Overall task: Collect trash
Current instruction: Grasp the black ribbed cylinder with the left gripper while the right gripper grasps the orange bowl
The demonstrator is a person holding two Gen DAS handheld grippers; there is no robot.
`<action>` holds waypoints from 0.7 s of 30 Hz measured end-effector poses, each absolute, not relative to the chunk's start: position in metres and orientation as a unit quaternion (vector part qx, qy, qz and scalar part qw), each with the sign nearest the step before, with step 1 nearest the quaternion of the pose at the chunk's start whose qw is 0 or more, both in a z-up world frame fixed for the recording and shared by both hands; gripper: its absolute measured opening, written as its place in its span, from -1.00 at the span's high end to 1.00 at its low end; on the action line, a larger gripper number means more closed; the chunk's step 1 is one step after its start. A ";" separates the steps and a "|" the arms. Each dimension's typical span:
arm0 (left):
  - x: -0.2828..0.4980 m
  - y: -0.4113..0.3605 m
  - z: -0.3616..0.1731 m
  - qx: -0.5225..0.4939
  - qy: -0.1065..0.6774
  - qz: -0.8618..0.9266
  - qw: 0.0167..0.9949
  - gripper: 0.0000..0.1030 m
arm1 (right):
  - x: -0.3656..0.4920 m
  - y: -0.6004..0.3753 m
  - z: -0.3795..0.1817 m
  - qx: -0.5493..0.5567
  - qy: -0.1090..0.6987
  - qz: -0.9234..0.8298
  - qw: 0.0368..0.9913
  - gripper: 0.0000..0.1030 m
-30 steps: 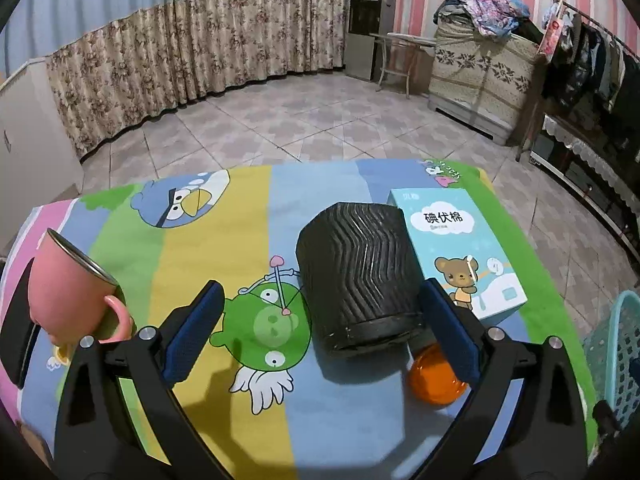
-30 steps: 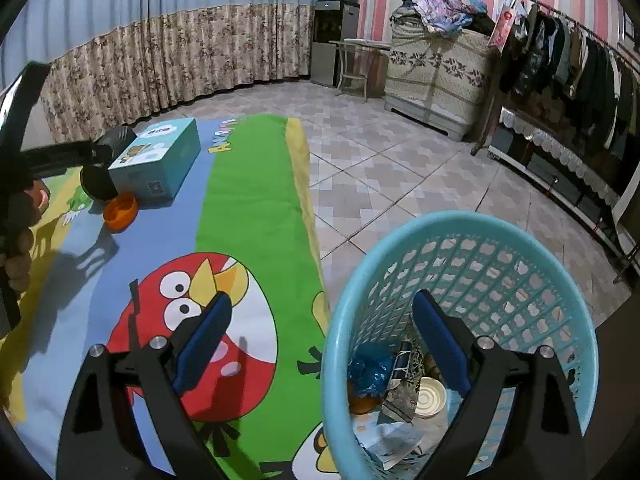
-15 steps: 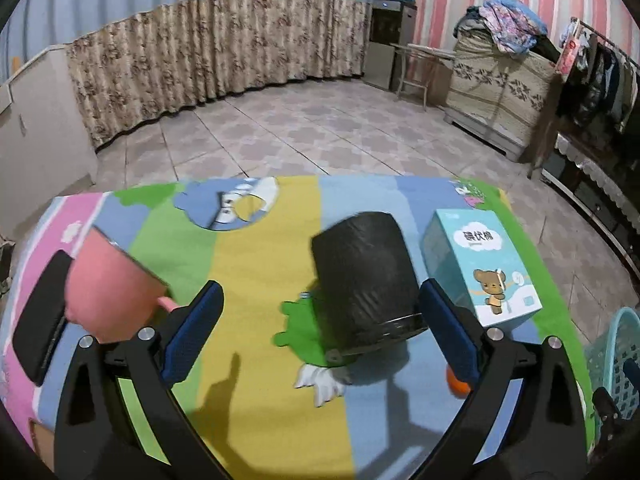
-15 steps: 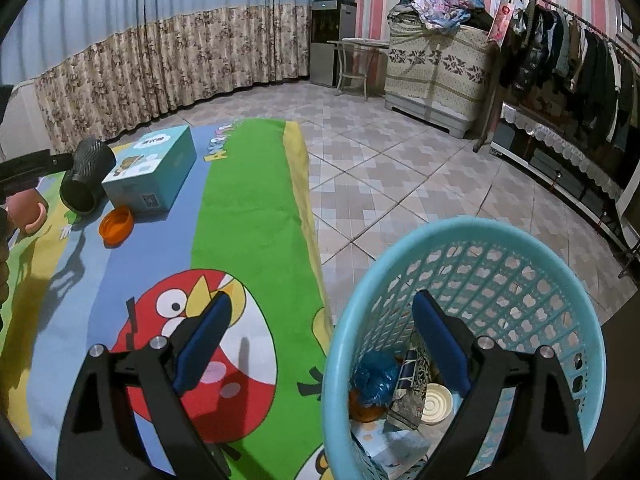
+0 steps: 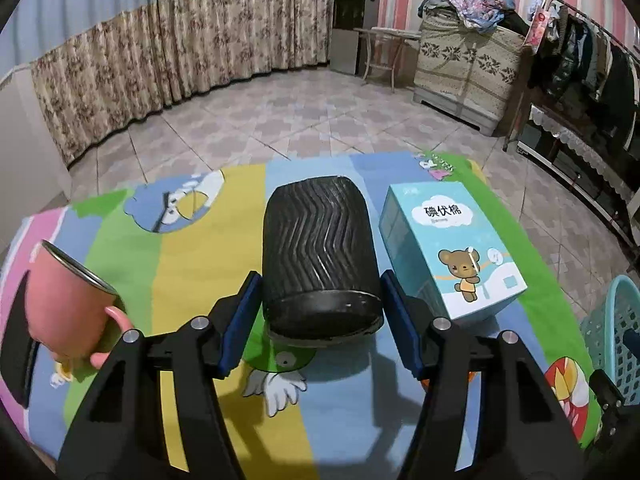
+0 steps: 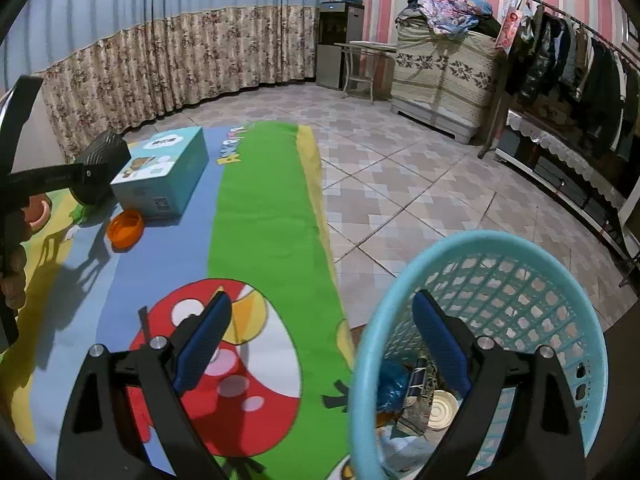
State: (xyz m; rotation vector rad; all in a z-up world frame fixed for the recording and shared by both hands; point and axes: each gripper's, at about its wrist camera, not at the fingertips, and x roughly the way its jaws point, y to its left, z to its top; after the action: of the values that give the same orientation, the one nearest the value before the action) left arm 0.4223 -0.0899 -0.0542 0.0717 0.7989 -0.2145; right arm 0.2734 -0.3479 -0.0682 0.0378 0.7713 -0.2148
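Note:
A black ribbed container [image 5: 318, 256] lies tilted on the cartoon tablecloth [image 5: 192, 272], its dark base facing me. My left gripper [image 5: 320, 284] has its jaws closing around it, and both blue pads touch its sides near the base. From the right wrist view the same container [image 6: 102, 160] sits in the left gripper's black fingers [image 6: 60, 178]. An orange dish [image 6: 125, 227] lies beside it. My right gripper [image 6: 320, 344] stands open and holds nothing, with one finger over the turquoise basket [image 6: 520, 264], which holds several pieces of trash.
A pink mug [image 5: 68, 312] stands to the left of the container and a light blue bear-print box [image 5: 452, 252] close on its right. The basket [image 5: 612, 340] stands off the table's right edge. Tiled floor, curtains and a clothes rack lie beyond.
The left gripper's jaws have narrowed from wide apart to touching both sides of the black container. The right gripper and the basket have stayed where they were.

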 end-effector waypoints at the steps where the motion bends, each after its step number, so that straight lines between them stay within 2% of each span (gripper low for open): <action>1: 0.420 -0.089 -0.052 0.038 0.384 -0.100 0.917 -0.15 | 0.274 -0.344 -0.067 0.017 0.374 -0.101 0.922 -0.75; 8: 0.375 -0.054 -0.036 0.052 0.356 -0.072 0.930 -0.15 | 0.285 -0.307 -0.067 0.040 0.374 -0.050 0.925 -0.75; 14: 0.322 -0.005 -0.045 0.048 0.346 -0.021 0.937 -0.15 | 0.315 -0.262 -0.069 0.025 0.387 -0.019 0.922 -0.75; 21: 0.302 0.034 -0.063 0.038 0.338 0.021 0.940 -0.15 | 0.346 -0.223 -0.079 -0.007 0.401 -0.007 0.916 -0.74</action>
State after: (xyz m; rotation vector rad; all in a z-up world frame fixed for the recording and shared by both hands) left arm 0.3022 0.0345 -0.0631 0.0767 0.6907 0.0424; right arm 0.3458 -0.2226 -0.0788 -0.0152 0.8261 -0.0142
